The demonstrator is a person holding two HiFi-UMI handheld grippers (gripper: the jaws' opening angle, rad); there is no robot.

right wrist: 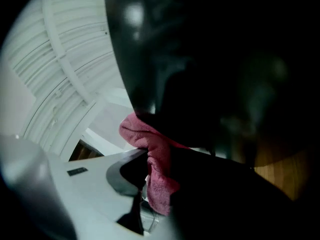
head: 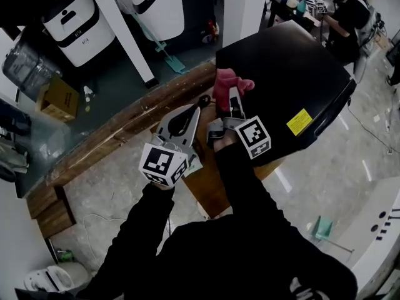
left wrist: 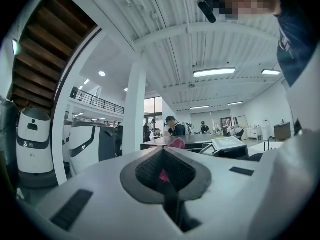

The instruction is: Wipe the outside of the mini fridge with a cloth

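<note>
Your right gripper (head: 233, 99) pinches the pink cloth (head: 226, 82) against the mini fridge (head: 294, 80); your left gripper (head: 189, 113) idles, jaws pressed together, empty. Wiping seems underway, with most faces probably left.

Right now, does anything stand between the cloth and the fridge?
Nothing visible does. The cloth, clamped in the right gripper, lies against the fridge at its near edge; the left gripper is off to the side.

Pink cloth (head: 226, 85) bunched, pressed against glossy black mini fridge (head: 281, 74) side.
</note>
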